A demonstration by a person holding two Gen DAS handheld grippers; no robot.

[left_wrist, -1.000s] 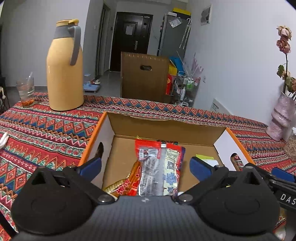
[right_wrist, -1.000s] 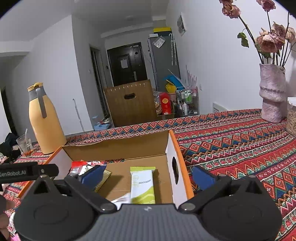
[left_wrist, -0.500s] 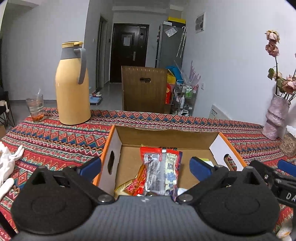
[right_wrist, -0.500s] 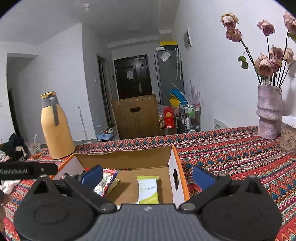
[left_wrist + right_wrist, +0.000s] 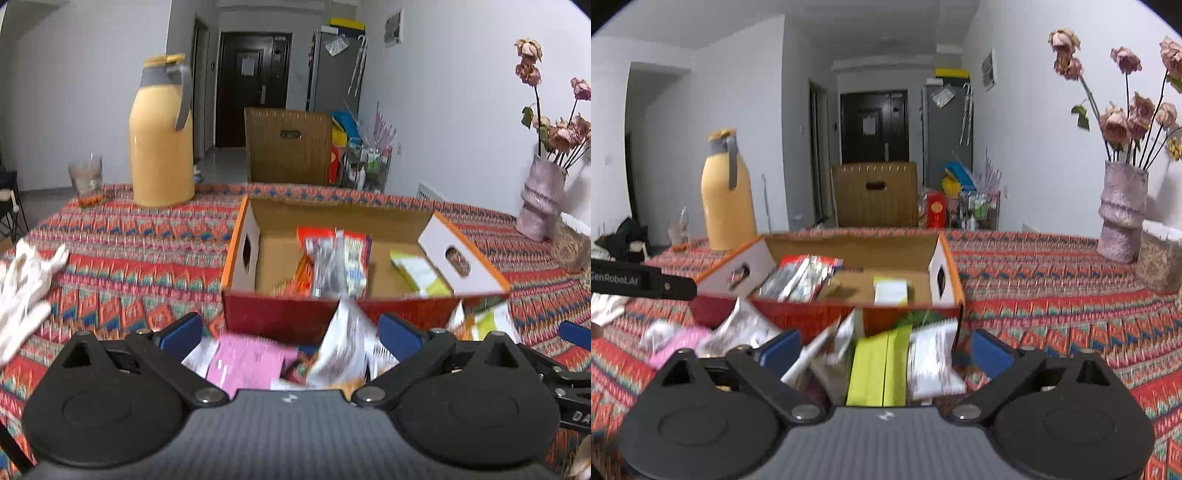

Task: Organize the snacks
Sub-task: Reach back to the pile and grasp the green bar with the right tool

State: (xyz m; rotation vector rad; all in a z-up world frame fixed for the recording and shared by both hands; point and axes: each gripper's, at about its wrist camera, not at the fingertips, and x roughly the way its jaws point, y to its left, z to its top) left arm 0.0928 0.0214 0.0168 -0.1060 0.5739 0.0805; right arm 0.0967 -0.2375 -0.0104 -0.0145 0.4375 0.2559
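Since a second ago you have drawn both grippers back from over the open orange-edged cardboard box, so its red near wall, hidden before, now shows, along with a loose heap of snack packets on the patterned red tablecloth just in front of that wall. Your left gripper points gently downward at the heap, its blue pads spread wide with a pink packet and a white packet below the gap, neither pressed. Your right gripper tilts down likewise; its jaws are closing, and a yellow-green packet and a white one lie between them, not yet pinched. Inside the box lie a red-and-silver packet and a pale green one. Left of the box the cloth is bare up to a white cloth; behind it stand a yellow thermos jug and a glass; a pink vase stands well right.
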